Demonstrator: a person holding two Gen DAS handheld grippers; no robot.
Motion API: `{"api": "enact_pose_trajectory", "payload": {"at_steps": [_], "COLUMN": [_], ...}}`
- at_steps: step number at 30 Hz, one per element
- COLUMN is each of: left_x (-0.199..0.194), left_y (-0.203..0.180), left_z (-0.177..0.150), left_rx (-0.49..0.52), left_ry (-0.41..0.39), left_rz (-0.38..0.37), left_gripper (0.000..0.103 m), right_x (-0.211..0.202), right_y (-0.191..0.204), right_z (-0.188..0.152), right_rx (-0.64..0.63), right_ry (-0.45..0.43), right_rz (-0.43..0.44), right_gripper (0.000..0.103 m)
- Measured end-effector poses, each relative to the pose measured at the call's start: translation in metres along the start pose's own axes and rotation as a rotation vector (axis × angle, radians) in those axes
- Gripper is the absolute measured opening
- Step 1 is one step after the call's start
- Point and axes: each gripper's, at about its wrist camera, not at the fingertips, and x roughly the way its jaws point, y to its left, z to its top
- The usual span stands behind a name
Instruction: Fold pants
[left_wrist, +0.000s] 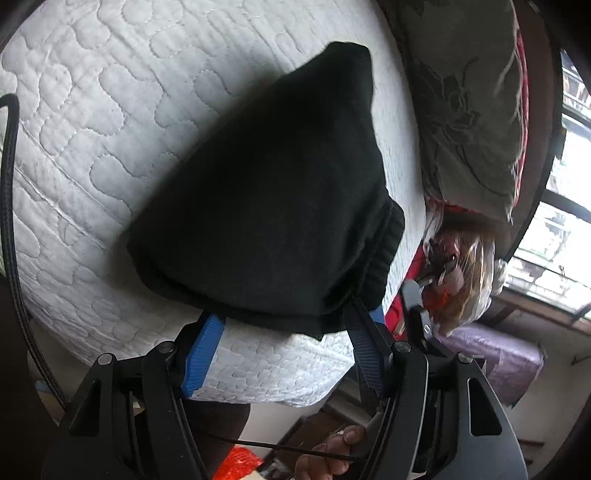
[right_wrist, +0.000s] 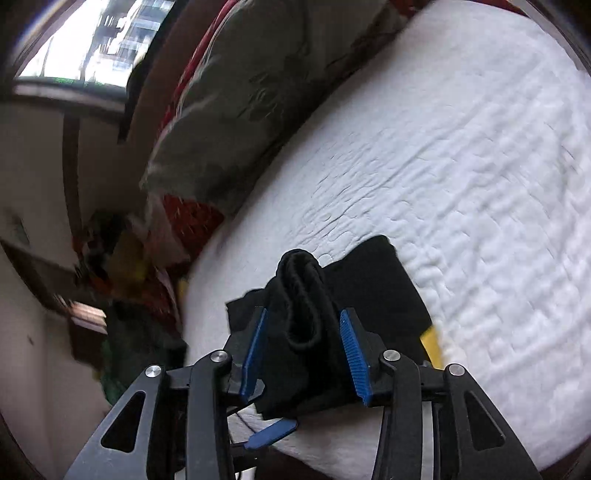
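The black pants (left_wrist: 273, 192) lie in a folded heap on the white quilted mattress (left_wrist: 92, 122), with the ribbed waistband at the lower right. My left gripper (left_wrist: 291, 325) is open at the near edge of the heap; its blue pads (left_wrist: 205, 354) straddle the fabric's bottom edge. In the right wrist view my right gripper (right_wrist: 306, 350) is shut on a bunched fold of the pants (right_wrist: 306, 314), lifted a little above the mattress (right_wrist: 461, 184). The rest of the pants (right_wrist: 376, 284) lies flat behind.
A grey-green patterned pillow (left_wrist: 465, 96) lies along the bed's far side, also in the right wrist view (right_wrist: 240, 96). A cluttered bag (left_wrist: 458, 273) and a purple bundle (left_wrist: 495, 358) sit beside the bed. A window (left_wrist: 561, 221) is at right.
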Motion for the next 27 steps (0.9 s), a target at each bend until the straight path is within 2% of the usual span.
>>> {"api": "enact_pose_trajectory", "payload": {"at_steps": [4, 7, 10, 11, 12, 13, 15, 18, 21, 24, 27], "left_x": [0.002, 0.007, 0.013, 0.013, 0.013, 0.013, 0.009, -0.001, -0.001, 0.017, 0.038], "left_y": [0.008, 0.010, 0.010, 0.009, 0.008, 0.007, 0.004, -0.013, -0.031, -0.036, -0.024], "left_z": [0.009, 0.015, 0.015, 0.016, 0.016, 0.016, 0.013, 0.000, -0.010, -0.009, -0.004], "left_rx": [-0.049, -0.056, -0.061, -0.063, -0.061, -0.063, -0.066, -0.033, 0.035, 0.065, 0.051], "left_ry": [-0.011, -0.016, -0.011, -0.007, 0.004, 0.009, 0.005, 0.007, 0.004, 0.015, 0.041], "left_rz": [-0.021, 0.002, 0.028, 0.039, 0.035, 0.033, 0.031, 0.004, 0.008, 0.060, 0.122], "left_gripper": [0.066, 0.065, 0.056, 0.044, 0.031, 0.029, 0.023, 0.022, 0.022, 0.022, 0.024], "right_x": [0.025, 0.037, 0.046, 0.050, 0.052, 0.053, 0.051, 0.038, 0.012, -0.013, -0.008], "right_y": [0.011, 0.020, 0.028, 0.031, 0.032, 0.032, 0.030, 0.026, 0.028, 0.019, -0.006], "right_z": [0.006, 0.008, 0.008, 0.008, 0.007, 0.007, 0.009, 0.013, 0.014, 0.016, 0.017], "right_rx": [-0.076, -0.144, -0.229, -0.270, -0.303, -0.316, -0.309, -0.258, -0.213, -0.159, -0.107], "right_ry": [0.069, 0.085, 0.103, 0.118, 0.121, 0.125, 0.134, 0.146, 0.111, 0.065, 0.065], "right_rz": [-0.073, -0.124, -0.164, -0.194, -0.225, -0.235, -0.219, -0.149, -0.071, -0.018, -0.067], "right_gripper": [0.045, 0.055, 0.056, 0.048, 0.035, 0.030, 0.022, 0.019, 0.019, 0.019, 0.019]}}
